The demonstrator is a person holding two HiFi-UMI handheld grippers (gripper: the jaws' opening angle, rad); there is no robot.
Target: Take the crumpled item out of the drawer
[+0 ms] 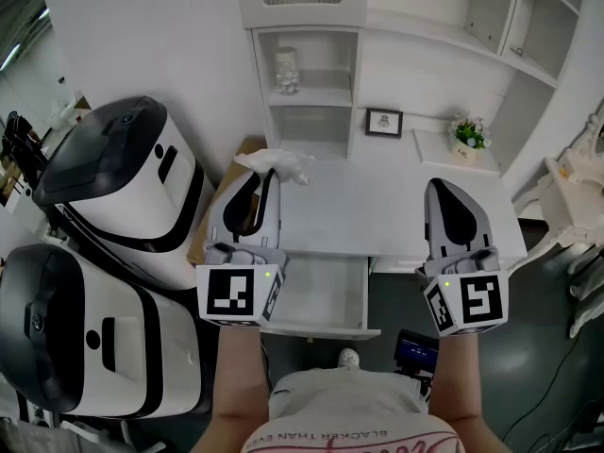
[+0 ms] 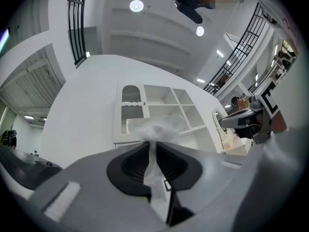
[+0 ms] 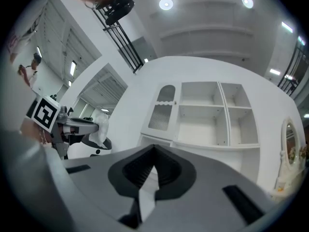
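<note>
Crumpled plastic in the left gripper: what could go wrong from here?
The left gripper pinches only a thin fold of the crumpled plastic. Most of it bunches beyond the tips, so it might slip free. The drawer stands open close by and could be knocked if the gripper swings down.

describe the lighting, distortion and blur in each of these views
Head view: even, soft light, sharp throughout, only mild bending toward the edges. Left gripper view: heavy fisheye with dark corners, ceiling lights flaring, and the crumpled item pinched in the left gripper looks hazy so close to the lens. Right gripper view: same fisheye and flare, with the near left edge smeared.
</note>
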